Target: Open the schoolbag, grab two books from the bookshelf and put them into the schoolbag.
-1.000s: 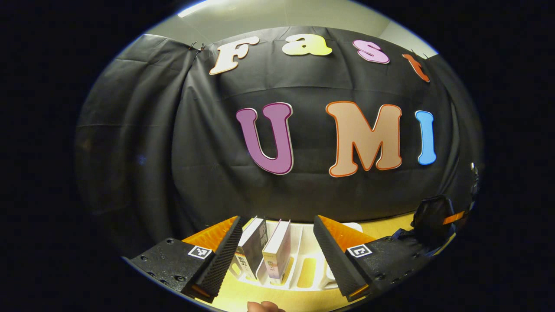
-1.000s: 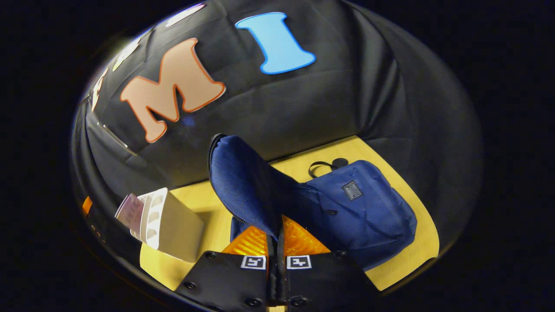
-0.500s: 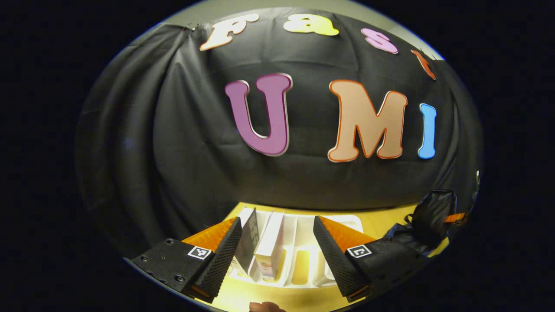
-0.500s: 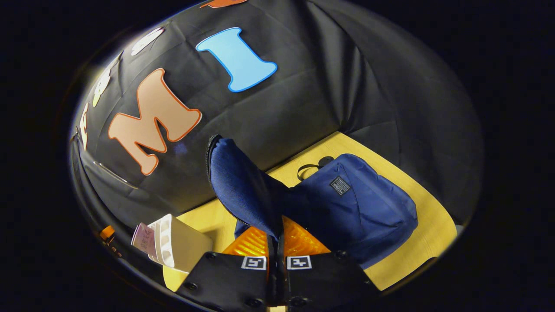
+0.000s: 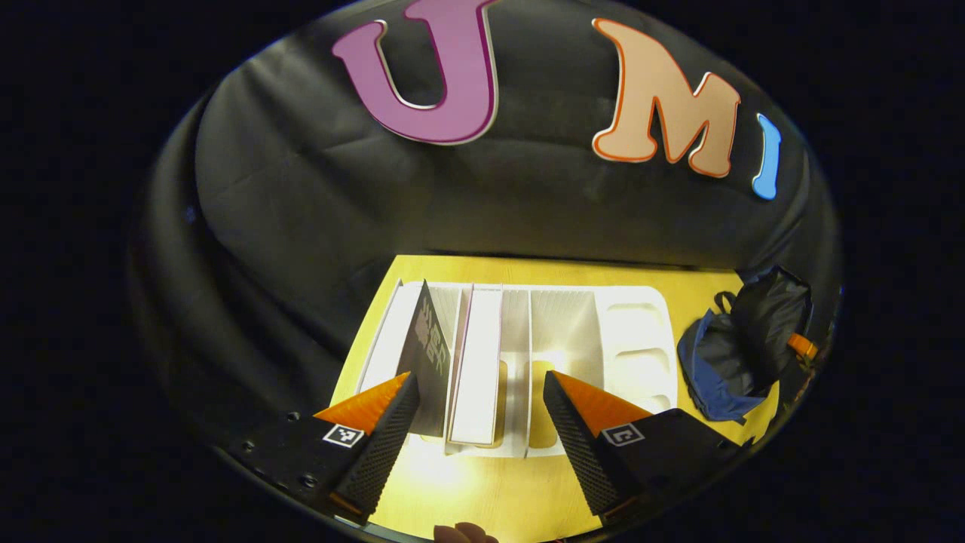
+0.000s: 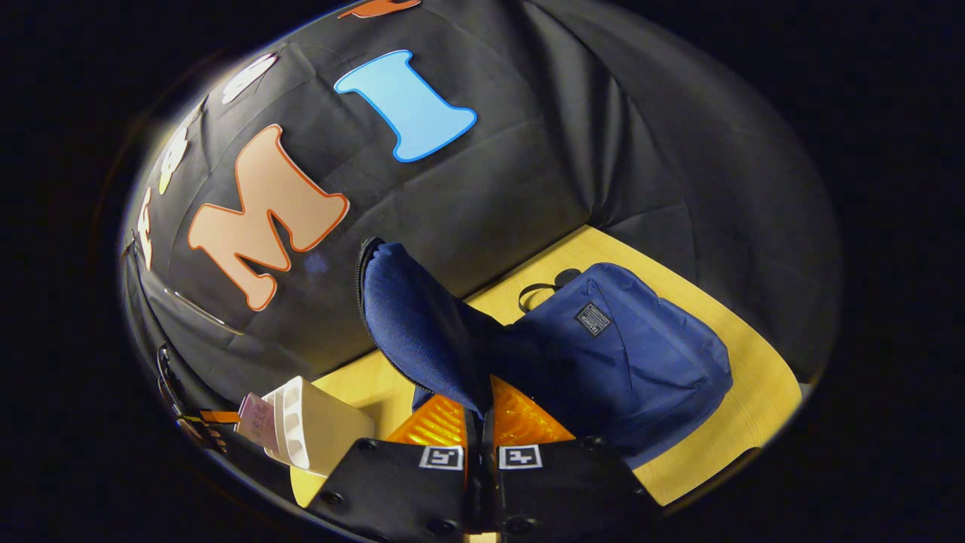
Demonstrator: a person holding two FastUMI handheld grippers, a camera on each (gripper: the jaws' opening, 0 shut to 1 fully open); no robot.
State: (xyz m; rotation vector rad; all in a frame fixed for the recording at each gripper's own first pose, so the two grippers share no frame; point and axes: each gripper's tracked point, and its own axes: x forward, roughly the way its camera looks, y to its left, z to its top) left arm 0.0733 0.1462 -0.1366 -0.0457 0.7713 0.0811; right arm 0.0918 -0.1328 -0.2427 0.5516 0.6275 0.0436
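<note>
A white bookshelf (image 5: 633, 332) with upright dividers stands on the yellow table. Two books stand in its left slots: a dark book (image 5: 427, 354) and a pale book (image 5: 479, 369). My left gripper (image 5: 479, 392) is open just above them, its fingers on either side of both books. The blue schoolbag (image 6: 626, 354) lies on the table, and my right gripper (image 6: 482, 418) is shut on its flap (image 6: 415, 317), holding it lifted. The schoolbag (image 5: 735, 354) also appears at the right of the left gripper view, as does the bookshelf (image 6: 301, 422) at the lower left of the right gripper view.
The yellow table (image 5: 490, 498) runs up to the black cloth wall behind the bookshelf and bag. A fingertip (image 5: 464, 534) of the person's hand peeks in at the bottom of the left gripper view. The other gripper (image 6: 200, 418) sits by the bookshelf.
My left gripper has tilted downward and come in over the bookshelf, so both books now lie between its open fingers. The right gripper keeps the bag flap raised, almost still.
</note>
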